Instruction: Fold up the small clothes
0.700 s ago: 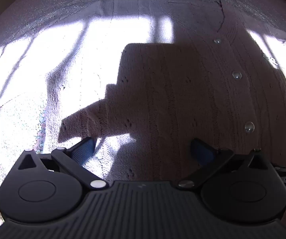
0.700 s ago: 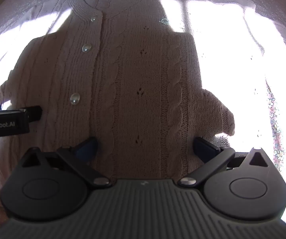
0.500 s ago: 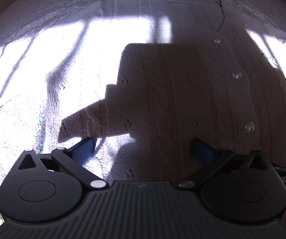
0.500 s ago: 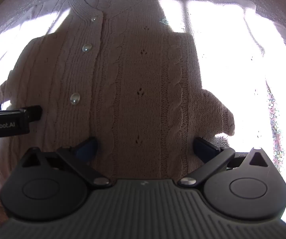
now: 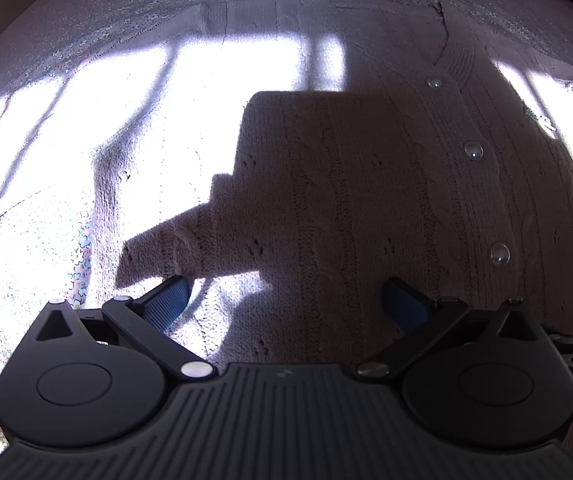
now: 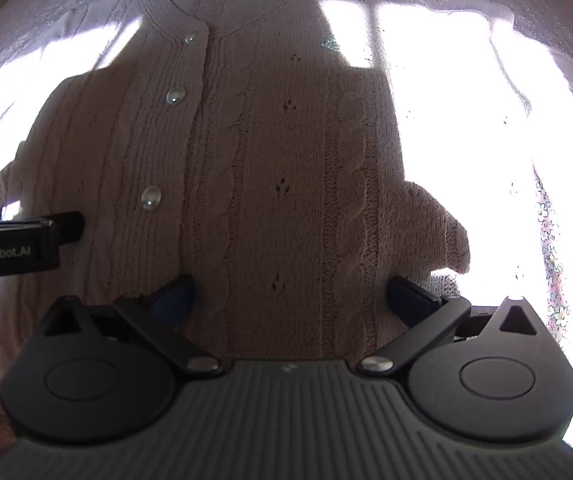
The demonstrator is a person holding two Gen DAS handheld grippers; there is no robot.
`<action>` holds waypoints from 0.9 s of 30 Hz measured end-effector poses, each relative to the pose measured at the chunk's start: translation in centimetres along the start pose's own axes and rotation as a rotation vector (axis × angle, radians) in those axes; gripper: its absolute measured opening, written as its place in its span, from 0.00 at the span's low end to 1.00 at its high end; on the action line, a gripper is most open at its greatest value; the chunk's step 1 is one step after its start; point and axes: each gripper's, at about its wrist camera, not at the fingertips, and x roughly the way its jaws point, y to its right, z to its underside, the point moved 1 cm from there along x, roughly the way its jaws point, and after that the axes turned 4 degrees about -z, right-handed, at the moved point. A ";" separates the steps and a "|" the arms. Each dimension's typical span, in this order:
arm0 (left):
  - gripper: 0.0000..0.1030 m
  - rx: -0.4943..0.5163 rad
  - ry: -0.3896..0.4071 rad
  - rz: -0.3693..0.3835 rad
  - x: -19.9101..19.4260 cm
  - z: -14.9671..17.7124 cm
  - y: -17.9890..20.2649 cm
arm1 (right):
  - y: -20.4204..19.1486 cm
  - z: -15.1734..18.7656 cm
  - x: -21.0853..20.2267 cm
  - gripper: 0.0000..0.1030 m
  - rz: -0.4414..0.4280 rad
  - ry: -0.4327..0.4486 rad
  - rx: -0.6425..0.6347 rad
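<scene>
A small pale pink cable-knit cardigan (image 5: 358,208) with clear round buttons (image 5: 473,149) lies flat, front up, neckline away from me. It fills the right wrist view (image 6: 286,184) too. My left gripper (image 5: 286,300) is open and empty, low over the cardigan's left half near the hem. My right gripper (image 6: 290,296) is open and empty over the right half. The left gripper's body (image 6: 18,244) shows at the left edge of the right wrist view. The hem is hidden under both grippers.
The cardigan rests on a pale floral bedspread (image 5: 78,256) that also shows on the right (image 6: 550,240). Strong sunlight patches and gripper shadows cross the cloth. A sleeve (image 5: 110,184) lies along the cardigan's left side.
</scene>
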 end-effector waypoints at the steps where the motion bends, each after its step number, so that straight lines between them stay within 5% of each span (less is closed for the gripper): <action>1: 1.00 0.000 0.000 0.000 0.0 0.0 0.0 | -0.1 0.1 -0.1 1.00 0.001 0.003 0.000; 27: 1.00 -0.003 0.002 -0.003 0.2 0.0 0.1 | -0.4 0.5 -0.4 1.00 0.003 0.011 -0.006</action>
